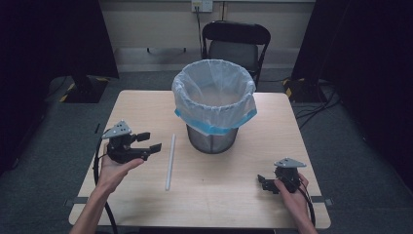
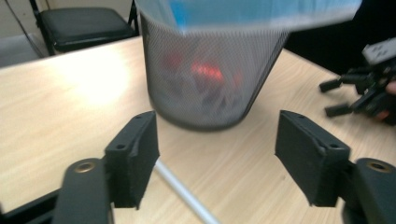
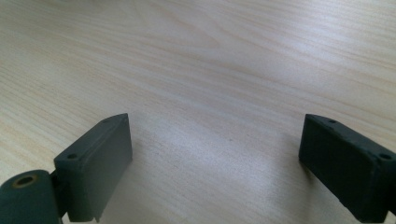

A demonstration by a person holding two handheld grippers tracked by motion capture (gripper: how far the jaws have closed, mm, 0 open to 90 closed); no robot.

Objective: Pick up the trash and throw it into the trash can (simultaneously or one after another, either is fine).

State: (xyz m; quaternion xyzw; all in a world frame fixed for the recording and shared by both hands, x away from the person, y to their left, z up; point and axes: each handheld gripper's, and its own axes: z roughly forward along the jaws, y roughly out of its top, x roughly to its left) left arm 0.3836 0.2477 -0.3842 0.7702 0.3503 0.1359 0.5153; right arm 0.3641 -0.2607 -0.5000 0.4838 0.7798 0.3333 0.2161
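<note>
Wire-mesh wastebasket (image 1: 212, 139), dark and round, stands upright on the far middle of the pale wooden table (image 1: 243, 195). A translucent liner bag (image 1: 214, 95) with a blue band is folded down over its rim and hangs partway down the outside wall. Through the mesh in the left gripper view (image 2: 205, 79), pale crumpled shapes and a reddish patch show inside near the bottom; what they are cannot be told.

A white straw-like tube (image 1: 170, 162) lies flat on the table, just left of the wastebasket and apart from it, running roughly front to back. In the left gripper view its near end (image 2: 184, 193) lies low between the jaws, close to the left one.

Left hand-held gripper (image 1: 146, 142) is carried in the person's left hand (image 1: 112, 170) just left of the tube, jaws apart with nothing pressed between them. Right hand-held gripper (image 1: 263, 183) sits low at the table's near right side, well apart from the tube and the wastebasket, jaws spread wide over bare wood (image 3: 210, 93).
</note>
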